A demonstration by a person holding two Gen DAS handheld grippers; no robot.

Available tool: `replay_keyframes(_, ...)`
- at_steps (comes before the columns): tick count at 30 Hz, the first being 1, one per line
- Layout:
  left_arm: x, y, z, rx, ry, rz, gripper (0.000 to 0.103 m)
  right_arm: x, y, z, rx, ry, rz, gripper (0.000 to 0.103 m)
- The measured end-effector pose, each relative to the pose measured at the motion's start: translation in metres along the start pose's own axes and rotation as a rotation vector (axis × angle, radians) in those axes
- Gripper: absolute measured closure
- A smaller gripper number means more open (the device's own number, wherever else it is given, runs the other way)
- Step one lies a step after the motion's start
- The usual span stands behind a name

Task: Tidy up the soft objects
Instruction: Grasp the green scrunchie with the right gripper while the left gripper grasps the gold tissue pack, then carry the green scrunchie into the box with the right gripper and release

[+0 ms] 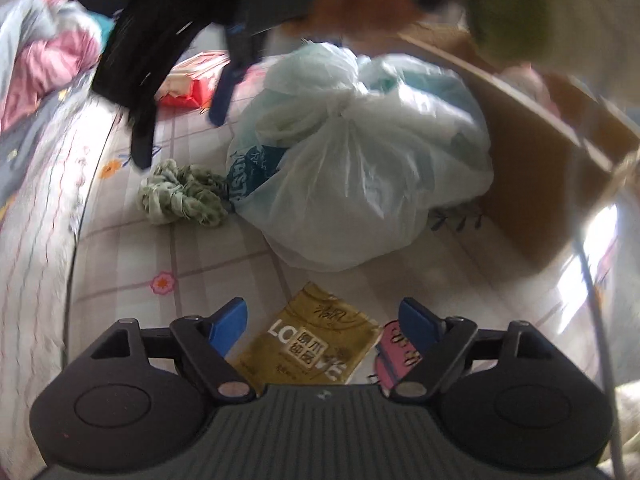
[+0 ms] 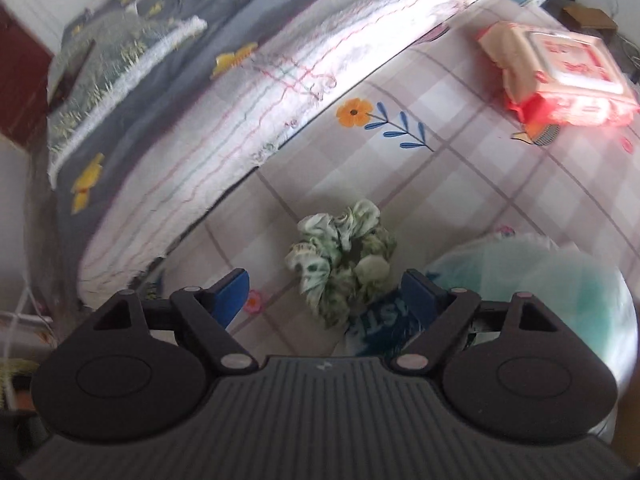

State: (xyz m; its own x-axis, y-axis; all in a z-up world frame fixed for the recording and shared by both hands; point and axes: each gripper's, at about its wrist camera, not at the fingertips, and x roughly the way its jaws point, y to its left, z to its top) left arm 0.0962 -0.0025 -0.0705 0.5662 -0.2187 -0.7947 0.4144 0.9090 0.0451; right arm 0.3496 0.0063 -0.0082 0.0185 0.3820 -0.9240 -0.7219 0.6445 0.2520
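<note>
Only in the left wrist view: tied translucent plastic bag (image 1: pixel 360 168), cardboard box (image 1: pixel 532 168), glossy yellow packet (image 1: pixel 308 344) between the left gripper (image 1: pixel 322 322) fingers, released and empty. Only in the right wrist view: quilted blanket (image 2: pixel 224 120) edge, whole red tissue pack (image 2: pixel 560 76). Crinkled green scrunchie (image 2: pixel 342 260), a ruffled fabric ring, flat on the checked floral sheet (image 2: pixel 460 160), just ahead of the right gripper (image 2: pixel 326 294), between its fingers' lines, untouched; fingers spread, empty.
</note>
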Motion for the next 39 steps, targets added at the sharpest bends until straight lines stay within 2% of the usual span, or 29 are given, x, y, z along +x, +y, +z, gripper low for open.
replay_keyframes(7,0.012,-0.005,-0.011,0.089,0.051,-0.003,0.014,0.061,-0.009,0.021,-0.04,0.074,-0.033,0.017)
replay_keyframes(12,0.017,0.004,-0.013,0.049,0.057,-0.02,0.015,0.085,-0.013,0.016,-0.062,0.107,-0.038,0.018)
replay_keyframes(14,0.017,0.007,-0.014,0.034,0.058,-0.027,0.021,0.084,-0.012,0.014,-0.081,0.099,-0.042,0.019)
replay_keyframes(17,0.016,0.011,-0.013,0.005,0.059,-0.034,0.027,0.081,-0.011,0.012,-0.103,0.087,-0.064,0.031)
replay_keyframes(19,0.015,0.012,-0.013,0.001,0.058,-0.023,0.033,0.078,-0.011,0.012,-0.113,0.078,-0.081,0.051)
replay_keyframes(24,0.014,0.014,-0.01,-0.049,0.063,-0.009,0.04,0.07,-0.014,0.008,-0.067,0.066,-0.073,0.07)
replay_keyframes(28,0.014,0.023,-0.008,-0.128,0.057,-0.019,0.041,0.048,-0.016,0.006,-0.011,-0.002,-0.034,0.074)
replay_keyframes(33,0.007,0.028,-0.008,-0.194,0.042,-0.019,0.041,-0.008,-0.017,-0.004,0.061,-0.137,0.045,0.075)
replay_keyframes(39,-0.015,0.027,-0.004,-0.215,-0.011,0.006,0.041,-0.092,-0.031,-0.045,0.174,-0.295,0.116,0.074)
